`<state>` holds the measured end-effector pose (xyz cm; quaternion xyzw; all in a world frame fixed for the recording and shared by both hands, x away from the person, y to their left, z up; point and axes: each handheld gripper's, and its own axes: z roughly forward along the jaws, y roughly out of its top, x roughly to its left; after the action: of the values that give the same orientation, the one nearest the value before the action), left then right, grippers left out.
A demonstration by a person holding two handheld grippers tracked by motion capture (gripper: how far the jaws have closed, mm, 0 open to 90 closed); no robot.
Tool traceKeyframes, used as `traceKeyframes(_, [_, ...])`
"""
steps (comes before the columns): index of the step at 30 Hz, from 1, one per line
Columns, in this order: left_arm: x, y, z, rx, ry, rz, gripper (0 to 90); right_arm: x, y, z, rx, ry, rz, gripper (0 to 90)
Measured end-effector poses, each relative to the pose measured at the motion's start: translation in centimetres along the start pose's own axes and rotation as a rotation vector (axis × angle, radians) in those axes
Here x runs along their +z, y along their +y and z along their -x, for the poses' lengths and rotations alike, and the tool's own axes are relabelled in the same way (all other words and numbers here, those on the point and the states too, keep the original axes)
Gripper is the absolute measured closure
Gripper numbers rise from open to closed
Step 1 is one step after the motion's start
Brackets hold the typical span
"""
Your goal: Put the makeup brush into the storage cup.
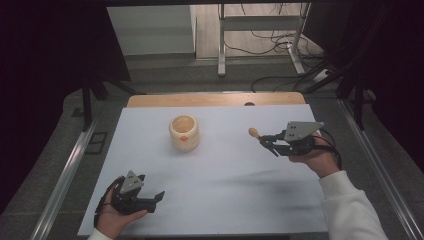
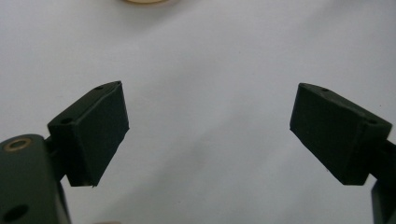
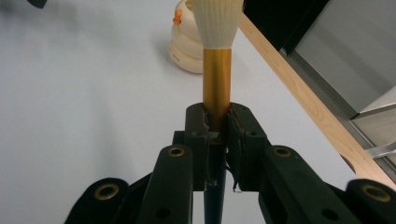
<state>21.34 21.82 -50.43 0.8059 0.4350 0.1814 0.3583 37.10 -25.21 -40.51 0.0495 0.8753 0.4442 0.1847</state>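
1. My right hand-held gripper sits at the right of the surface, held up off it & pointing left toward the middle. My hand wraps the body from below, white sleeve coming in from the bottom right.
2. Its jaws are clamped tight on a brush: gold ferrule squeezed betw. the pads, dark handle running back under the gripper body, white bristles fanning out ahead. In the high view the brush tip pokes out just past the jaw ends, up & left.
3. My left hand-held gripper is low at the front left of the surface, cradled in my palm, pointing right. Jaws stand wide apart, white surface showing betw. them.
4. Cream-coloured pot stands upright near the middle-back of the surface, well apart from both grippers. Ribbed sides, small orange mark on the front. Opening faces up; can't tell what's inside.
5. In the right gripper view the pot is beyond the bristles, slightly left of them; not touching.
6. Wooden edge shows along the far side of the surface.
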Motion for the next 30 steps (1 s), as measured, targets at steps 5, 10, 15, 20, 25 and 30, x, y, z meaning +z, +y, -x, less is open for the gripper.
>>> traceKeyframes(5, [0.0,0.0,0.0,0.002,0.001,0.000,11.9,0.1,-0.3,-0.5,0.034,-0.031,0.039,79.4])
traceKeyframes(10, [0.0,0.0,0.0,0.002,0.002,-0.001,11.9,0.3,-0.7,-0.7,0.049,-0.038,0.052,79.4])
traceKeyframes(15, [0.0,0.0,0.0,0.003,0.002,-0.003,11.9,0.6,-1.0,-0.9,0.064,-0.051,0.064,79.4])
traceKeyframes(20, [0.1,0.0,0.0,0.000,0.001,-0.001,12.0,0.7,-1.1,-1.2,0.084,-0.067,0.083,79.4])
traceKeyframes(25, [0.1,0.0,0.0,0.000,0.001,-0.005,12.0,0.9,-1.1,-1.5,0.096,-0.068,0.099,79.4])
traceKeyframes(30, [0.2,0.0,0.0,0.000,0.000,-0.006,12.0,1.2,-1.1,-1.7,0.107,-0.070,0.111,79.4])
